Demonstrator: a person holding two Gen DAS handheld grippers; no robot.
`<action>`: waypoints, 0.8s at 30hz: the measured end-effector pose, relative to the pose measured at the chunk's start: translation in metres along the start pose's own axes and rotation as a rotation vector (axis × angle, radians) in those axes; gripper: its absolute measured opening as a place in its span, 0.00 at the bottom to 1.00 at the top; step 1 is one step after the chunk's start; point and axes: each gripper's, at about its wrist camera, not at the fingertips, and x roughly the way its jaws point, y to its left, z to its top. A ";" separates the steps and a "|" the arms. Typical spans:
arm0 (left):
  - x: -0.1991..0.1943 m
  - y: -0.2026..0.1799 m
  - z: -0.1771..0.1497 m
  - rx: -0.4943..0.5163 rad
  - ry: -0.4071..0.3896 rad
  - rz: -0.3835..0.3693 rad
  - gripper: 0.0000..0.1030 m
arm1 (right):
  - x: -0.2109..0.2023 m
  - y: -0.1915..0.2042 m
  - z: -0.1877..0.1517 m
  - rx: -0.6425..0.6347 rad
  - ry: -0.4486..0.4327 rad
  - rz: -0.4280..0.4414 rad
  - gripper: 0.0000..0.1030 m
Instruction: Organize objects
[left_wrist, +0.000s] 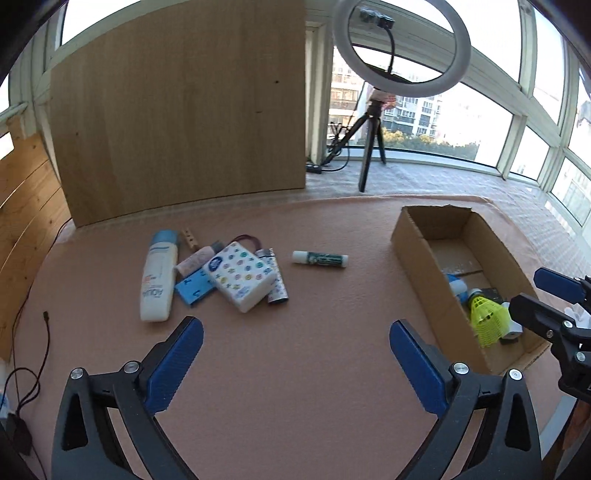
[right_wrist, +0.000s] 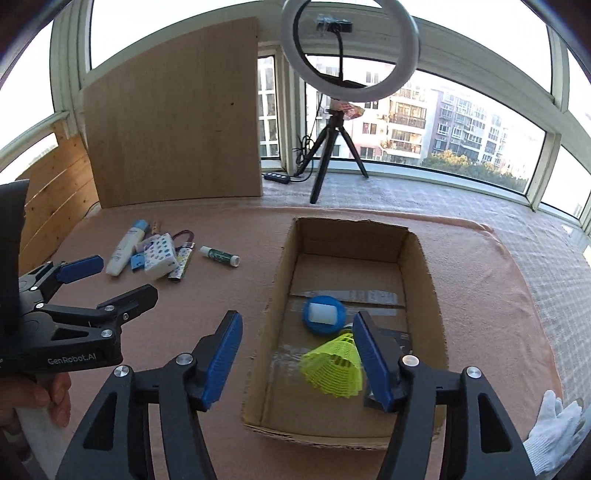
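While the left gripper (left_wrist: 295, 341) hangs with jaws spread over bare cloth, only the right view shows a blue round thing (right_wrist: 324, 314) inside the cardboard box (right_wrist: 424, 280). Right gripper (right_wrist: 297, 360), jaws spread, hovers above the yellow shuttlecock (right_wrist: 334, 365). The glue stick (left_wrist: 320, 259) lies left-to-right, cap right, left of the box.

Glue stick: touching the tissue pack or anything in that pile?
Apart. The left wrist view shows bare pink cloth all around the glue stick, with a clear gap to the tissue pack and pile.

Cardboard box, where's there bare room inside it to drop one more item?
The far half of the brown cardboard box, beyond the blue round lid, is bare floor. The near half is crowded: yellow plastic shuttlecock and a dark flat item beside it.
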 end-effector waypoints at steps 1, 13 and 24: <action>-0.002 0.019 -0.004 -0.020 0.003 0.020 0.99 | 0.002 0.016 0.001 -0.007 -0.003 0.017 0.63; -0.053 0.178 -0.055 -0.148 -0.019 0.103 0.99 | 0.038 0.149 0.002 0.025 0.051 0.023 0.67; -0.058 0.199 -0.057 -0.135 -0.001 0.096 0.99 | 0.049 0.183 -0.020 -0.041 0.105 -0.066 0.86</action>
